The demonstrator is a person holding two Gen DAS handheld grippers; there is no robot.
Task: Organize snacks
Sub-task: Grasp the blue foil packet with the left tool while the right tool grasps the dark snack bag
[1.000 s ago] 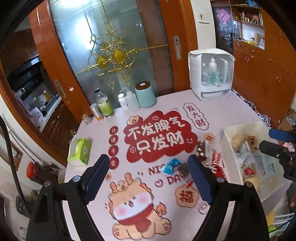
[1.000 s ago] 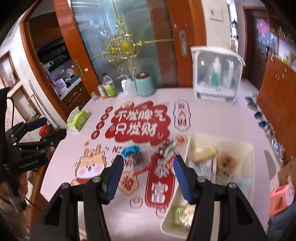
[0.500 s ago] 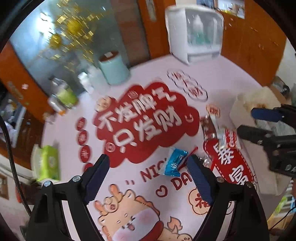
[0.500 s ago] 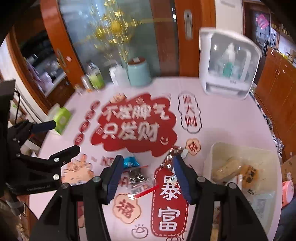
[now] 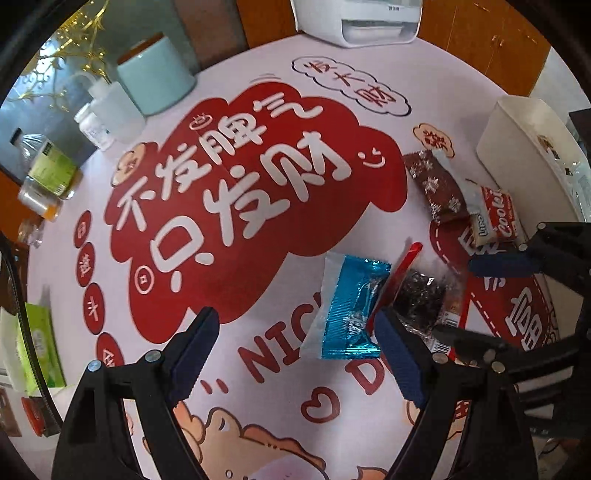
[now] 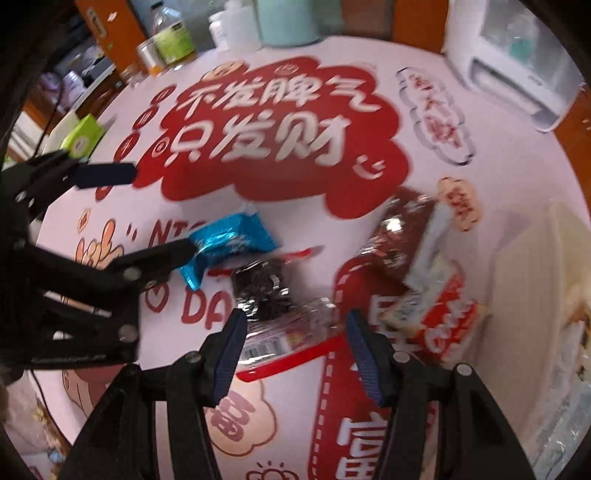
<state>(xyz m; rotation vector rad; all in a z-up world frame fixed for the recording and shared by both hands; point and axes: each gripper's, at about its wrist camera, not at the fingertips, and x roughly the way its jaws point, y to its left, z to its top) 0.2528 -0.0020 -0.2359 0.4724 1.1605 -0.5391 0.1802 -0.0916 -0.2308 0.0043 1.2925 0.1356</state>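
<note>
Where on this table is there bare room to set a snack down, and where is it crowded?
Free: the printed tablecloth between the mint canister and the blue wrapper, and the strip toward the white appliance. Crowded: the blue wrapper, dark packet, brown packet and cookie pack cluster beside the cream bin.

Both wrist cameras look steeply down, close over the table [image 5: 258,66]. The views share the blue packet [image 5: 351,314] [image 6: 229,243] and dark packet [image 5: 421,295] [image 6: 266,288].
</note>
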